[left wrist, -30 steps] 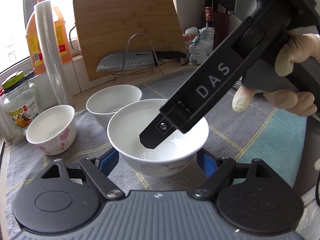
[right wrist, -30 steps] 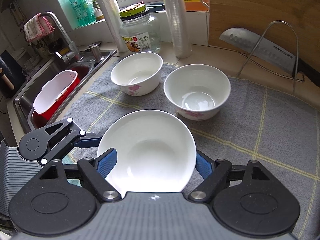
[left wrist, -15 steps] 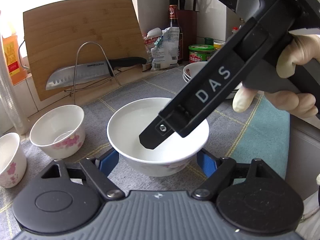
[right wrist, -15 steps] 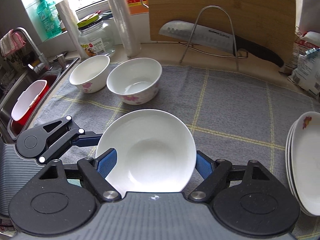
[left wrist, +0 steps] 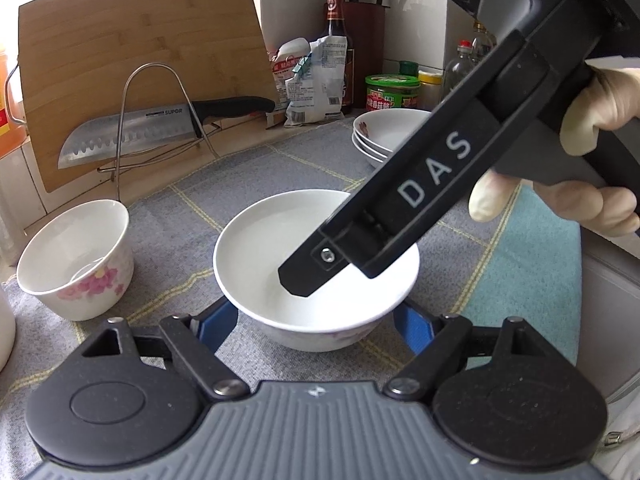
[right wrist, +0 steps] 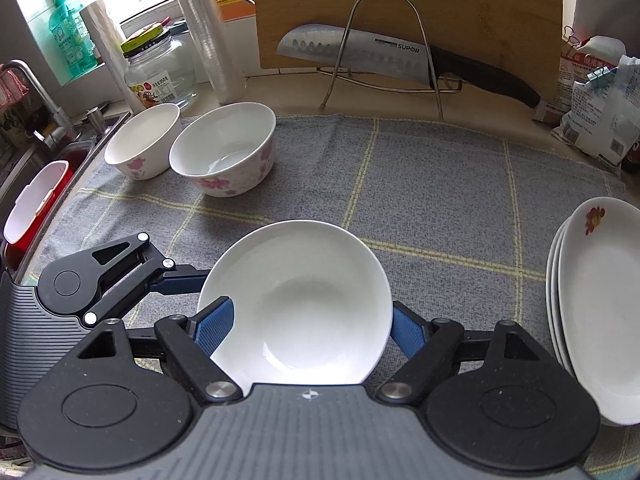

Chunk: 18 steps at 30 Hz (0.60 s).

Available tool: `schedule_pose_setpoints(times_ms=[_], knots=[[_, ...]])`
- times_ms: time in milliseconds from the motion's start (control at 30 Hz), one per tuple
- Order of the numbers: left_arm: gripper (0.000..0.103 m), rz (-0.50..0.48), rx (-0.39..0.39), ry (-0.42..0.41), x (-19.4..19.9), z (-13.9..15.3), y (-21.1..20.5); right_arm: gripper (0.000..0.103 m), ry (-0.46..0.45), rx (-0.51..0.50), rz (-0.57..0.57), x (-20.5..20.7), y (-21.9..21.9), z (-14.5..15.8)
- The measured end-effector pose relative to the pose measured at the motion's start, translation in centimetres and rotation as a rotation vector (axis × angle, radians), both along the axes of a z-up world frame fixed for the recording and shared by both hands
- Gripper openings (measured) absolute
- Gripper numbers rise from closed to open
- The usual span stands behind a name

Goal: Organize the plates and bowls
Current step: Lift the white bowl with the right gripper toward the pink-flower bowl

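Note:
A plain white bowl (left wrist: 272,240) sits between the blue pads of my left gripper (left wrist: 314,320), which is shut on its lower body. The same bowl (right wrist: 304,304) fills the right wrist view, tilted toward the camera, and my right gripper (right wrist: 308,320) is shut on it across the near rim. In the left wrist view one black finger (left wrist: 360,248) of the right gripper lies over the bowl, a gloved hand (left wrist: 580,200) behind it. Two flowered bowls (right wrist: 224,152) (right wrist: 142,144) stand at the back left of the grey cloth (right wrist: 440,184). A stack of white plates (right wrist: 600,300) sits at the right.
A knife (right wrist: 380,56) rests in a wire rack before a wooden cutting board (right wrist: 440,8) at the back. The sink (right wrist: 36,184) with a red tub lies left. A glass jar (right wrist: 160,68), plastic-wrap rolls, bottles and food bags (right wrist: 600,120) line the rear edge.
Both grippers have carried the white bowl to the right over the cloth, away from the two flowered bowls. The plate stack has come into view at the right.

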<state>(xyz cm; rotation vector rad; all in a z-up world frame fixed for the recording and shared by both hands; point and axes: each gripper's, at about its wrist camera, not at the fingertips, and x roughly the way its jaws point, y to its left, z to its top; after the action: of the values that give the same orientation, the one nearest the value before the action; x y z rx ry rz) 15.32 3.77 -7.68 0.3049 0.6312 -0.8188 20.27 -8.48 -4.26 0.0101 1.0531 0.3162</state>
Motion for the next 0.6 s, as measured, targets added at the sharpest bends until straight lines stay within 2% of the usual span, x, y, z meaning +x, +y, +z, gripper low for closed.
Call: schedule_pose_setpoints(times_ms=[167,267,300,600], knots=[[0.085,0.002,-0.007,-0.001,-0.1,-0.1,-0.1,0.088,0.001,0.004,-0.002,0.2,-0.2,0.0],[0.098,0.0,-0.028,-0.016,-0.5,0.1,0.2,0.094,-0.01,-0.008,0.001,0.1,-0.1,0.0],[0.1,0.002,-0.034,-0.024,-0.6,0.2,0.3,0.1,-0.019,-0.02,-0.005,0.1,-0.1,0.0],[0.102,0.091,-0.029,-0.017,-1.5,0.8,3.0,0.103,-0.101,-0.048,-0.024,-0.7,-0.4,1.5]])
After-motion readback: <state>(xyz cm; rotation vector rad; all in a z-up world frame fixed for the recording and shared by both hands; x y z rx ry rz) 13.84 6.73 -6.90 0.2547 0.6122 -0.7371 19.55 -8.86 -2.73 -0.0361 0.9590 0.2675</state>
